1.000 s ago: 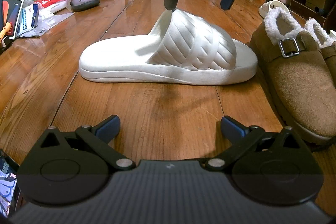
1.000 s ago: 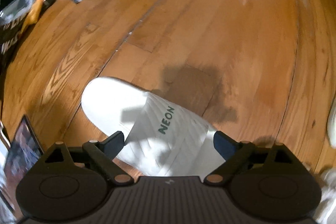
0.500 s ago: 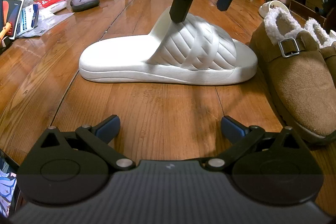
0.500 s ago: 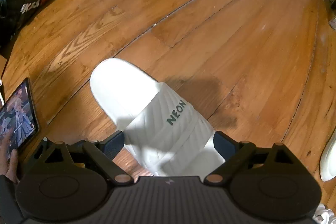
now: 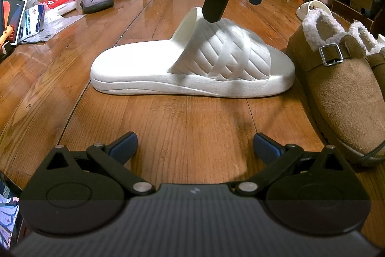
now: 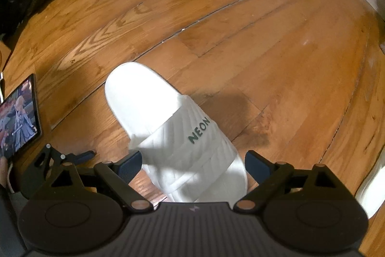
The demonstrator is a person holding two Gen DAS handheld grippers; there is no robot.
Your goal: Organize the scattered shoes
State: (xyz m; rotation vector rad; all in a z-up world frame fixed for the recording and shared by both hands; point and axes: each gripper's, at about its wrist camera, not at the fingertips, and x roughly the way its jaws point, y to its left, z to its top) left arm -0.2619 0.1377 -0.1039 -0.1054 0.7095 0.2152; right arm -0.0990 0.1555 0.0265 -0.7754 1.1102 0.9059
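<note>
Your right gripper hung spread above the white slide, whose strap read "NEON"; it lay on the wooden floor just beside a tan clog. Your left gripper stood apart, empty.

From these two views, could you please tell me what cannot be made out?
- White slide: toe hidden in the right wrist view, behind the right claw.
- Second white slide: cut off by that view's edge.
- Tan clog: cut off at the right edge in the left wrist view.
</note>
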